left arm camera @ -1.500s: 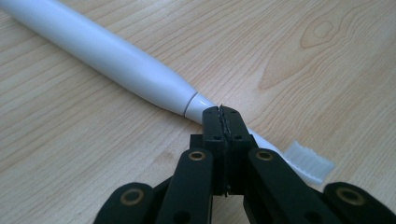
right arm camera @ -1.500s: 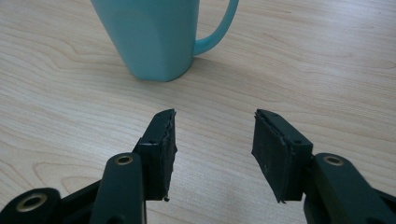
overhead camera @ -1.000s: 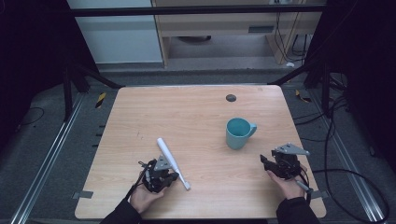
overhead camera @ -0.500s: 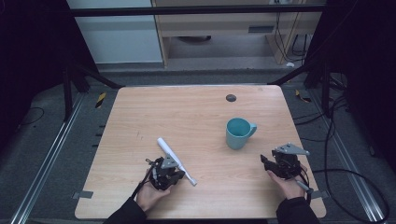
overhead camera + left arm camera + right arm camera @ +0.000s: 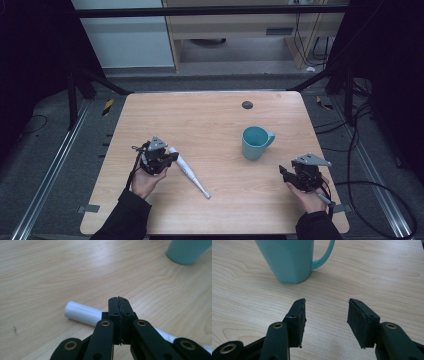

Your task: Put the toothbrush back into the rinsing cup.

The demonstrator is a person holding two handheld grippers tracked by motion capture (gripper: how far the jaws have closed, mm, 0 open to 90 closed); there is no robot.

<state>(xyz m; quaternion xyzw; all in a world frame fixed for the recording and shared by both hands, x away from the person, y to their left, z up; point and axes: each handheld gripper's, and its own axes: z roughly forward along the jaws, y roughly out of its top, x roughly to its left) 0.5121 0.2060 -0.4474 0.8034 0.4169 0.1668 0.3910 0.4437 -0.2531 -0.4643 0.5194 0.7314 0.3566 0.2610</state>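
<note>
The left gripper (image 5: 119,305), jaws pressed together and empty, hides the middle of the white toothbrush (image 5: 81,313). The right gripper (image 5: 325,322) gapes empty below the mug (image 5: 288,258), whose rim is cropped at the upper edge.

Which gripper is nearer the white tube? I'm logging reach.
Left. The left gripper sits at the white tube's thick end; the right gripper is far across the table.

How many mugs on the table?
1: a teal mug stands upright right of centre on the table, ahead of the right gripper. None seems hidden.
</note>
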